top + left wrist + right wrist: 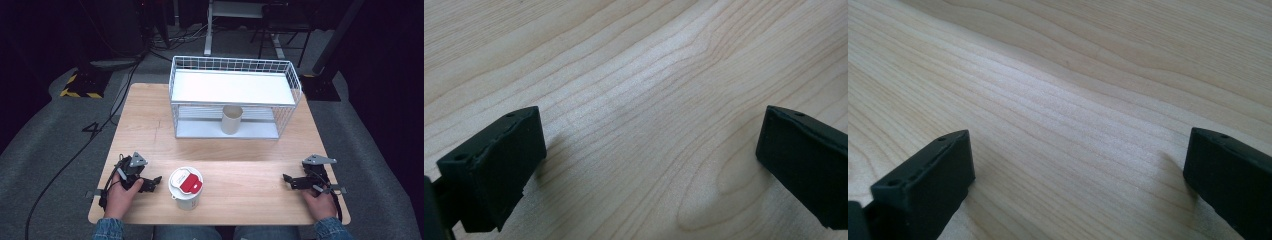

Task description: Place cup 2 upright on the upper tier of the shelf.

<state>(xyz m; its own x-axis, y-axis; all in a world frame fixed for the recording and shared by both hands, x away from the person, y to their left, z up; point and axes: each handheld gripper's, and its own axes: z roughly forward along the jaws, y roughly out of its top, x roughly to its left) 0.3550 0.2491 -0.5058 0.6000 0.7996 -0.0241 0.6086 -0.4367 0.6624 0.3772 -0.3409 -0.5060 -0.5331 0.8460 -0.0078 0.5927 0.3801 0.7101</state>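
In the left gripper view the two black fingers (494,170) stand wide apart with nothing between them, only bare wood grain of the table (639,100) under the gap. The right gripper view shows the same: fingers (923,185) spread wide, empty, low over the wood.

In the high view the left gripper (150,184) sits at the lower left of the frame, held in the person's left hand (120,192), its fingers pointing toward the frame's right. Just beside those tips, at lower centre, stands a white cup with a red-and-white lid (186,187), upright near the table's front edge. The right gripper (289,181) lies at the lower right, pointing toward the frame's left, well apart from the lidded cup across open wood.

So the lidded cup lies straight ahead of the left fingers, along their pointing line, and the left hand is plainly the nearer; I judge a short reach rightward in the frame would bring it between them. Its long axis is vertical.

Farther up, at upper centre, a white wire rack (232,97) holds a plain paper cup (231,119) standing on its lower level.
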